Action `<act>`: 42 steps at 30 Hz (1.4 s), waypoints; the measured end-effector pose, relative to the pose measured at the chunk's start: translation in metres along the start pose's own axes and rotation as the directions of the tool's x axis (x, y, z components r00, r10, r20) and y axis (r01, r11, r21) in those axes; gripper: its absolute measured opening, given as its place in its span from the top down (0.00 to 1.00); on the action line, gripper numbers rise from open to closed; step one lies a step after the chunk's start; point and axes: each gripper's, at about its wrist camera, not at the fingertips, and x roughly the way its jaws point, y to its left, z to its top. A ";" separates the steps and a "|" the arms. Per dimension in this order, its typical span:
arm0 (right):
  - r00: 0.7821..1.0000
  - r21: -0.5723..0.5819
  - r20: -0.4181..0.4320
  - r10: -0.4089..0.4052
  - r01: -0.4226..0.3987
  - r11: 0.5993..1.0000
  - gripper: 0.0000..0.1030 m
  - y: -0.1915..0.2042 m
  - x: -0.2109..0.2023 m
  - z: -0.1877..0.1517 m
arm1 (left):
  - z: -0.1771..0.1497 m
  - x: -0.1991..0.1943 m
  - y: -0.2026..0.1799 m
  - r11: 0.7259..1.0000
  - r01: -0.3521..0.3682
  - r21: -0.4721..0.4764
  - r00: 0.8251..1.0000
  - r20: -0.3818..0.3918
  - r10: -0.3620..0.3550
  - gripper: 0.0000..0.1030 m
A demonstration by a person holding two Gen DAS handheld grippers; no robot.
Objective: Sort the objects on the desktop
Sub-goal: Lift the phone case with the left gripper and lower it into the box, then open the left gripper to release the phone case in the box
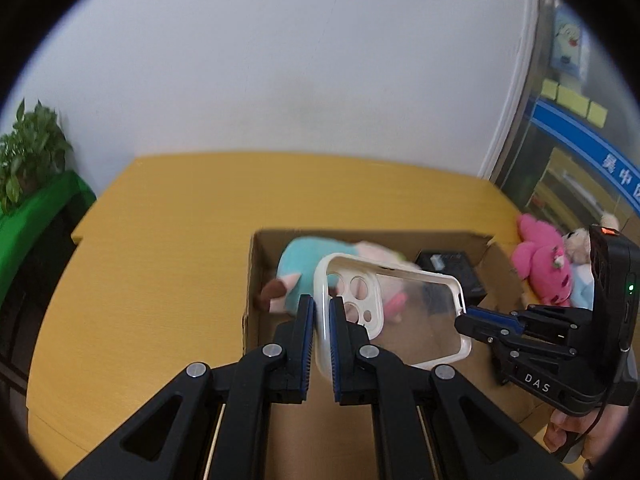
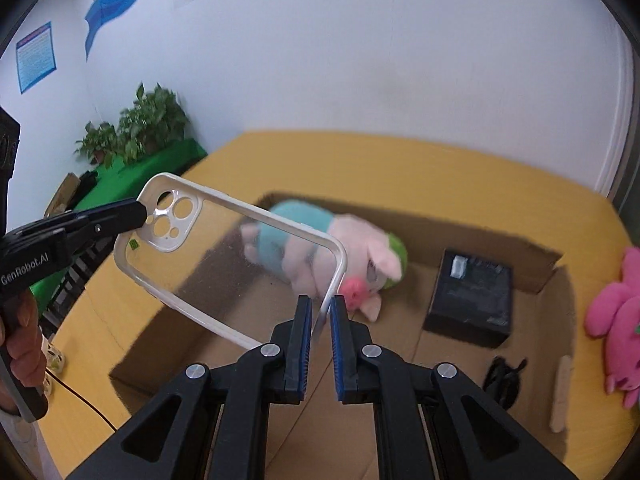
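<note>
A clear phone case (image 1: 404, 312) with a white rim hangs in the air above an open cardboard box (image 1: 256, 264). My left gripper (image 1: 321, 306) is shut on its camera-hole end. My right gripper (image 2: 320, 306) is shut on the opposite end of the case (image 2: 240, 256). Each gripper shows in the other's view: the right one (image 1: 466, 318) and the left one (image 2: 142, 214). In the box (image 2: 556, 276) lie a teal and pink plush pig (image 2: 340, 256) and a black box (image 2: 472, 292).
A pink plush toy (image 1: 540, 264) lies on the yellow table (image 1: 168, 240) right of the box, also in the right wrist view (image 2: 616, 320). A small black item (image 2: 504, 376) and a pale stick (image 2: 562, 392) lie in the box. Potted plants (image 2: 136, 128) stand on a green-covered stand at the left.
</note>
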 end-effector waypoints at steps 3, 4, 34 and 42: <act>0.996 0.043 -0.087 0.026 -0.022 0.999 0.92 -0.009 0.035 -0.009 | -0.012 0.035 0.004 1.000 -0.024 0.012 0.996 -0.087 0.025 0.94; 0.993 0.053 -0.112 0.027 -0.021 0.998 0.92 -0.009 0.044 -0.011 | -0.014 0.043 0.005 1.000 -0.025 0.016 0.994 -0.106 0.027 0.94; 0.876 0.106 -0.475 0.085 -0.038 0.994 0.89 -0.025 0.135 -0.038 | -0.045 0.125 -0.026 0.952 -0.245 0.183 0.847 -0.437 0.302 0.93; 0.884 0.073 -0.461 0.074 -0.045 0.996 0.43 -0.020 0.114 -0.043 | -0.041 0.095 -0.039 0.966 -0.209 0.154 0.897 -0.362 0.252 0.68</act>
